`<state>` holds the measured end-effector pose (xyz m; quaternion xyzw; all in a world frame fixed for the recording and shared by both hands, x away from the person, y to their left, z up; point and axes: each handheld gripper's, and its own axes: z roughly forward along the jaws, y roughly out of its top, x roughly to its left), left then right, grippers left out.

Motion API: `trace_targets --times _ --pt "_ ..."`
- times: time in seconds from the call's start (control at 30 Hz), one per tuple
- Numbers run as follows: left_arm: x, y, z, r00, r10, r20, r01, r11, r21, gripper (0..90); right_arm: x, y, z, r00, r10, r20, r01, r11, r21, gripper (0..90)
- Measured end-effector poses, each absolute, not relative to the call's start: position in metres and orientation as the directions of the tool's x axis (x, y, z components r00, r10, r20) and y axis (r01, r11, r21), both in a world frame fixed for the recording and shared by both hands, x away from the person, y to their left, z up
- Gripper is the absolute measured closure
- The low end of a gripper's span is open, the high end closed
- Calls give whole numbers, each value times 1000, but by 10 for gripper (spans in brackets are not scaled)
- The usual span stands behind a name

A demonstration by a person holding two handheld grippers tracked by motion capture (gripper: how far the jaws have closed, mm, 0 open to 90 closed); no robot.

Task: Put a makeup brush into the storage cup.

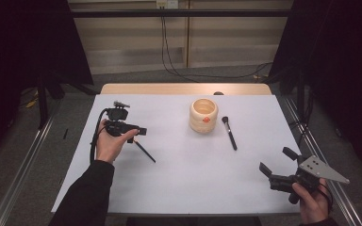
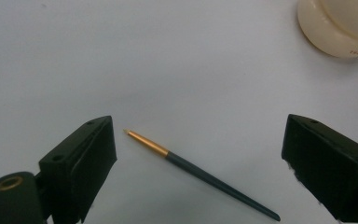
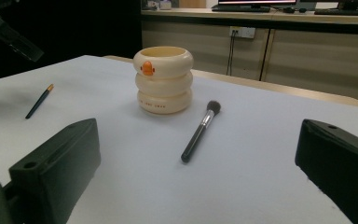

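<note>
Your left claw (image 1: 139,131) hangs over the left half of the white worktop (image 1: 184,183), jaws spread wide with nothing between the pads. In the left gripper view the thin brush (image 2: 200,173) lies flat on the worktop between the two jaws and below them, its gold ferrule and pale tip pointing toward the left jaw, its dark handle tapering off toward the lower right; neither jaw touches it. From the high view the same thin brush (image 1: 144,151) runs out from under your left hand (image 1: 109,143) toward the near right.

Your right claw (image 1: 277,165) sits low at the near right corner of the worktop, jaws also wide apart and empty. Ahead of it, in the right gripper view, the powder brush (image 3: 200,131) lies on the worktop just beside the cream ringed holder (image 3: 163,80), which stands upright with an orange mark on its top ring. The thin brush (image 3: 39,101) lies well apart to that view's left.
</note>
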<state>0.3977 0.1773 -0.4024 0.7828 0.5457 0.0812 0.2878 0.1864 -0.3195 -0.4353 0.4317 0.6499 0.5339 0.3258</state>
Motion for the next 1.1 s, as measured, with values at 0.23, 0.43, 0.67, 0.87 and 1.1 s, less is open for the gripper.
trace_targets --times 0.23,0.43,0.67,0.87,1.1 --pt "403 173 -411 389 901 -192 842 -264 470 108 187 -320 -436 -414 910 36 215 60 975 0" --pt "404 169 -415 381 911 -157 853 -281 439 103 186 -321 -435 -413 910 40 219 57 974 0" --pt "406 163 -425 313 936 -159 911 -248 331 112 186 -320 -436 -417 908 39 218 58 974 0" --pt "410 165 -430 289 941 -177 925 -227 304 142 186 -320 -435 -409 912 36 220 60 974 0" --pt "413 164 -437 254 952 -170 946 -209 246 149 185 -320 -435 -415 909 28 212 67 975 0"
